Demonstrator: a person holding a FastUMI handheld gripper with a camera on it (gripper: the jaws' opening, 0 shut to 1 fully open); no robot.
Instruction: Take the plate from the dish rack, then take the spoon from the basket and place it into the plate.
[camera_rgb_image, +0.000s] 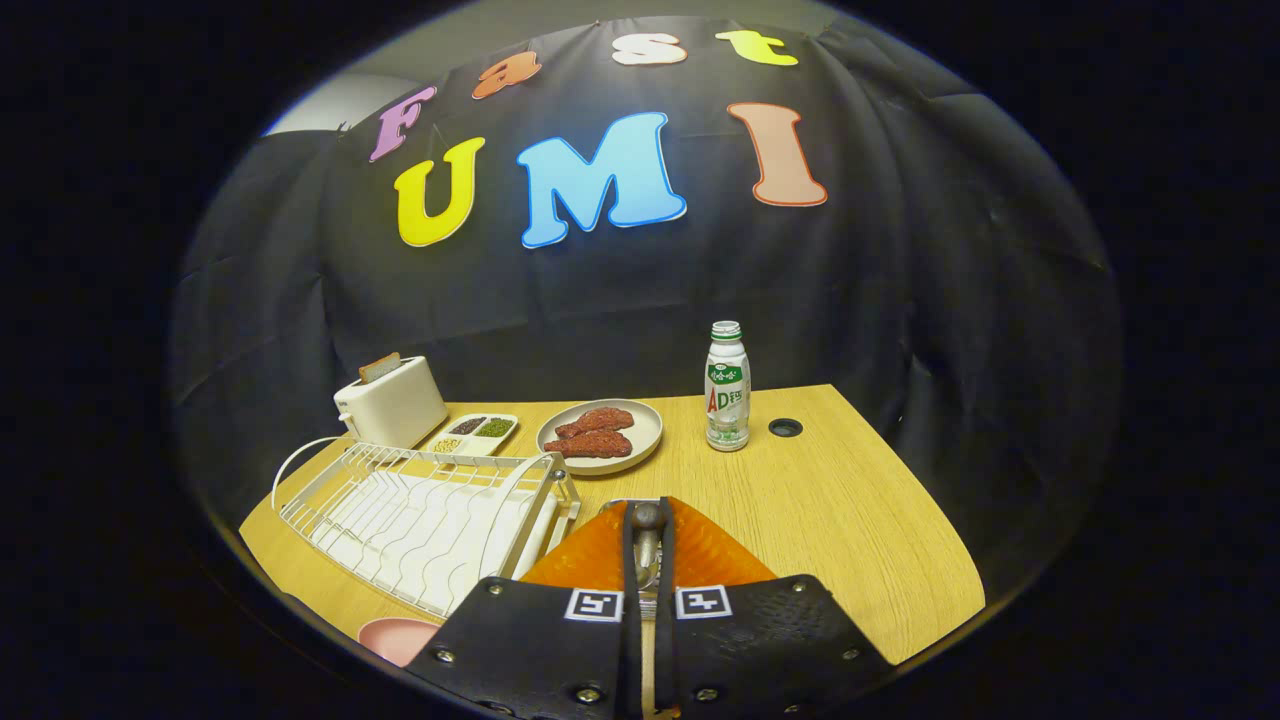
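Table (830, 500): hand-held gripper (647, 590) clamps spoon (646, 530).

The wooden tabletop (850, 520) carries the following items. Far left corner: a white toaster (392, 402). Just beside it, along the far edge: a white compartment tray (475, 432), then a beige plate of red meat pieces (600, 435). Further right, upright: a small bottle (727, 385), near a round cable hole (785, 427). Left side: a white wire dish rack (420, 510). Near edge: a pink plate (400, 638) and an orange basket (700, 555). Over the basket, the gripper (648, 600) clamps a spoon (647, 535) between both fingers.
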